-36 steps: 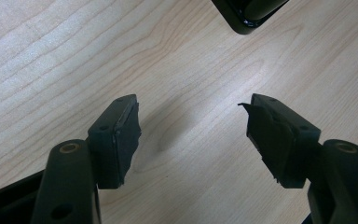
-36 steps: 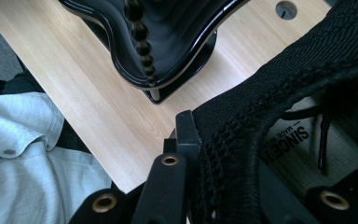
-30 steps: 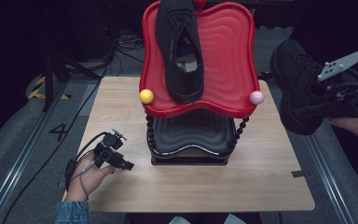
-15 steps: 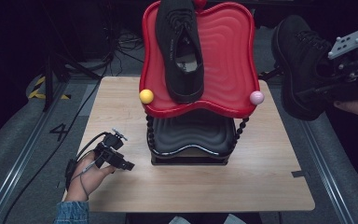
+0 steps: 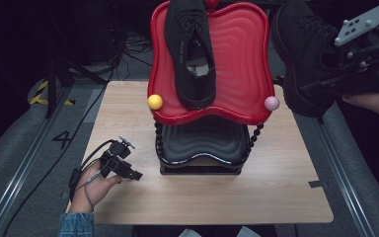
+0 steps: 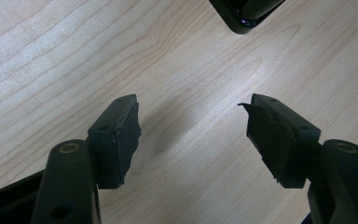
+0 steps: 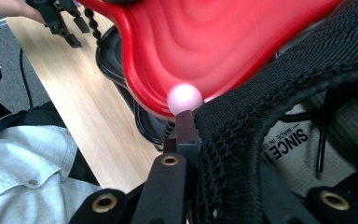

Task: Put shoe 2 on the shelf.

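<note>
Two black shoes are in sight. One shoe (image 5: 191,52) lies on the red tray (image 5: 237,64), toe toward the near rim, its far end cut off by the top of the high view. The other, the held shoe (image 5: 303,57), hangs in the air off the worktop's right edge, level with the red tray and just beside its right rim, clamped at its collar by the right claw (image 5: 333,74). In the right gripper view the claw's left jaw presses against the outside of the knit collar (image 7: 242,140), while the right jaw is hidden inside the shoe, where an insole label (image 7: 284,140) reads in part "SINCE".

There are two trays, stacked: the red one on top and a black tray (image 5: 202,143) beneath it, mostly covered by the red one. Two beaded posts (image 5: 253,140) show at the front corners. Two balls cap the red tray's front corners, a yellow ball (image 5: 155,101) at left and a pink ball (image 5: 271,103) at right; the pink one is blurred in the right gripper view.

The left claw (image 5: 128,173) rests low over the worktop (image 5: 128,113), left of the stack, jaws wide apart with bare wood between them. A corner of the stack's black base (image 6: 247,11) is cut off at the top of the left gripper view.
</note>
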